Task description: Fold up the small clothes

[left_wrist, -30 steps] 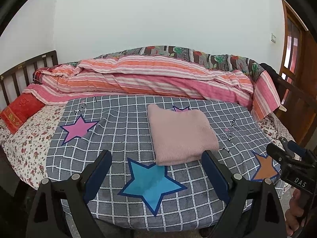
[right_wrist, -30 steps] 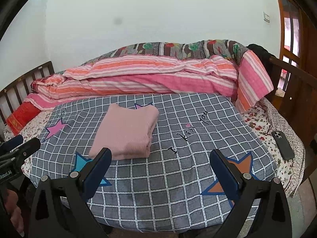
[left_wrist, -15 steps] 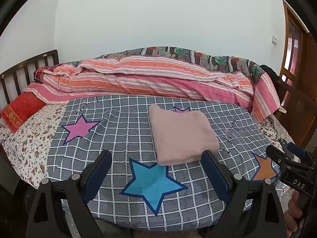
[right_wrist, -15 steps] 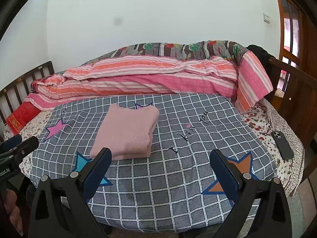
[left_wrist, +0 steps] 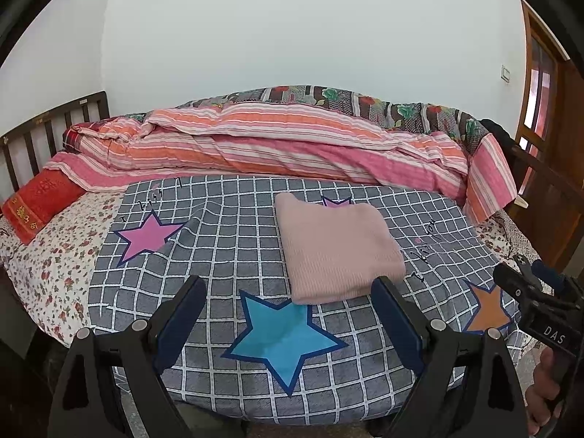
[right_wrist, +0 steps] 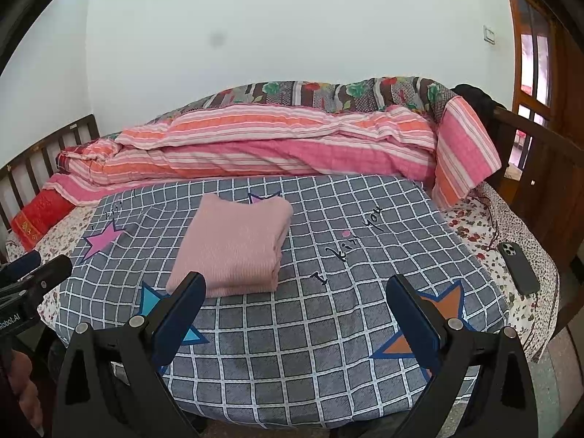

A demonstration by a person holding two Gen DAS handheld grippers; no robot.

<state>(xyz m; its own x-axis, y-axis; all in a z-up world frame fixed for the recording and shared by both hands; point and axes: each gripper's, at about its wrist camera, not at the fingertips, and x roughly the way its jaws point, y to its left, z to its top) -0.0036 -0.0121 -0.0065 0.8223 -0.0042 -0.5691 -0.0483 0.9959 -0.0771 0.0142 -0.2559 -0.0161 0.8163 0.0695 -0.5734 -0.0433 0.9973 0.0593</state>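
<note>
Left gripper (left_wrist: 288, 301) hovering above the near edge of the grey checked blanket (left_wrist: 226, 241), jaws spread wide, holding nothing, touching nothing; folded pink garment (left_wrist: 337, 250) lying flat on the blanket just beyond and toward the right fingertip, apart from it, near edge meeting the blue star (left_wrist: 283, 335); right gripper (right_wrist: 295, 297) likewise spread wide and empty over the same near edge, with the pink garment (right_wrist: 237, 246) ahead of its left finger, clear of the pads; orange star (right_wrist: 419, 332) under the right finger; farther out, striped pink quilt (left_wrist: 262, 146) heaped along the back of the bed, red pillow (left_wrist: 36, 200) at the far left, dark phone (right_wrist: 518, 268) on the floral sheet at the right; compared with a second ago, garment unmoved and both grippers just as wide, views only slightly shifted
</note>
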